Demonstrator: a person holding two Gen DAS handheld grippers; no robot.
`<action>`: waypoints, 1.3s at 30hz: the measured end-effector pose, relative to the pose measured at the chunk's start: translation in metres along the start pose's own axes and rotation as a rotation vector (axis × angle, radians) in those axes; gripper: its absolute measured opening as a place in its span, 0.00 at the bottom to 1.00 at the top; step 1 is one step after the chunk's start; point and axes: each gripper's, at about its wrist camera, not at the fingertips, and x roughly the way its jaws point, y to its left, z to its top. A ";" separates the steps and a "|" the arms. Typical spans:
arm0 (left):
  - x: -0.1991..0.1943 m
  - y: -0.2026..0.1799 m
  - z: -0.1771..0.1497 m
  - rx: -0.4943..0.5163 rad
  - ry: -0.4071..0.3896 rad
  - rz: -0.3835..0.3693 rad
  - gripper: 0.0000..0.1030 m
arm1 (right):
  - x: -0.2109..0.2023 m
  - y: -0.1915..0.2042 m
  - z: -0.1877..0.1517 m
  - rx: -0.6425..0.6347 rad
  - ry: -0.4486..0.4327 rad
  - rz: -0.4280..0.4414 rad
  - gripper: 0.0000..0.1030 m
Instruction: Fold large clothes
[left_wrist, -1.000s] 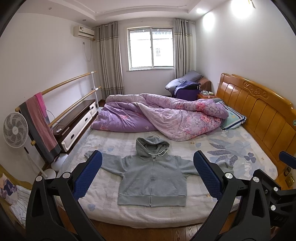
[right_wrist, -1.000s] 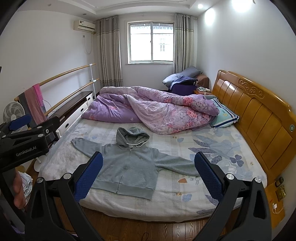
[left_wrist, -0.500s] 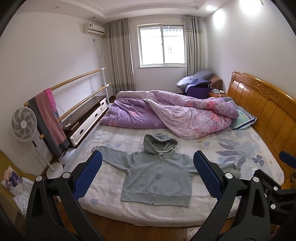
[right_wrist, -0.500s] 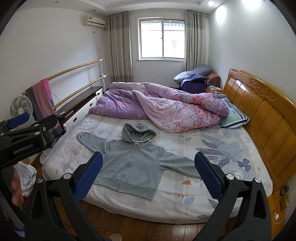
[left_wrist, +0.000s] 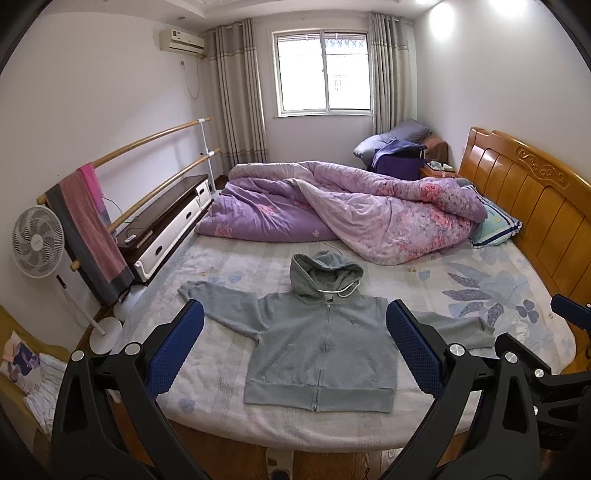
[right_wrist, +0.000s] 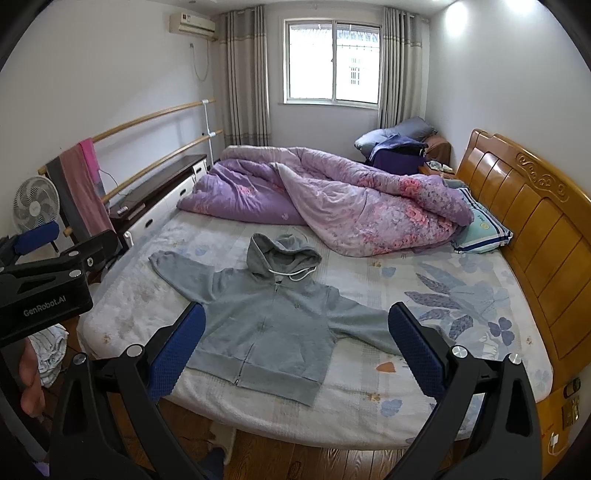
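My left claw (left_wrist: 294, 349) is spread wide and pinches nothing; my right claw (right_wrist: 296, 347) is spread just as wide and equally bare; both hang off the near edge of the bed (left_wrist: 207, 398), well apart from any cloth.

The grey hoodie (left_wrist: 321, 347) lies flat and face up, zipper closed, in the lower middle of the left view; its hem runs along the near side of the mattress, its hood (left_wrist: 325, 273) points toward the purple quilt (left_wrist: 354, 221) bunched across the upper middle of the frame. One sleeve (left_wrist: 221, 306) stretches to the left of the picture, the other (left_wrist: 458, 325) to the right, partly hidden behind my own finger.

I judge that nothing is folded yet and the first fold is the step in hand. To do it well I would take one sleeve near its cuff and the same side's hem corner, one claw on each, so the panel travels as a single flat sheet; pinch only the hoodie and leave the floral bedsheet (right_wrist: 443, 295) out of the bite, since the two lie touching; lift low, carry across toward the zipper, and lay the edge down parallel to it; the fabric looks thick and soft, so a shallow pinch may slip.
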 end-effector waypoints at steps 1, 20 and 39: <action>0.010 0.003 0.001 0.002 0.006 -0.005 0.95 | 0.009 0.004 0.002 -0.001 0.004 -0.006 0.93; 0.308 0.113 0.060 0.042 0.215 -0.255 0.95 | 0.251 0.103 0.086 0.087 0.151 -0.221 0.93; 0.513 0.226 0.033 -0.059 0.404 -0.149 0.95 | 0.470 0.194 0.084 0.041 0.394 -0.172 0.93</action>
